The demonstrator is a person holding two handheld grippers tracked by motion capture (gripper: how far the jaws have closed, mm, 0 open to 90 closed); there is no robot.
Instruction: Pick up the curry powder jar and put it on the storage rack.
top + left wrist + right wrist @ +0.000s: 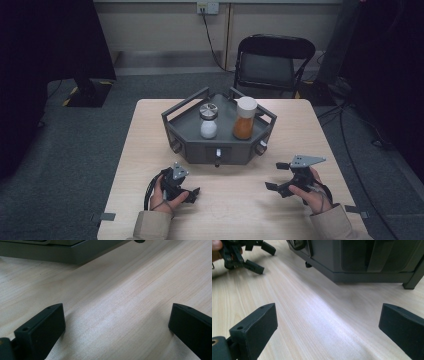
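Two jars stand in a grey tray at the table's far middle, and both tongs rest short of it on the near side. From the high view, the tray lies at about one o'clock from the left gripper and at about eleven o'clock from the right gripper, so neither hand is clearly the nearer. The orange-filled jar, the taller one with a white cap, stands upright at the tray's right; the white-filled jar with a metal lid stands upright just to its left, the two near but apart. Judging by sides, the right gripper has the shorter line to the orange-filled jar, the left gripper to the white-filled jar, each reaching up and over the tray's front wall.

Both grippers are released, jaws spread wide with only bare wood between them, grasping nothing.

From the gripper views the jars are cut off above the frame; only the tray's dark lower wall and a foot come in. The small knobs on the tray's front are too small to make out.
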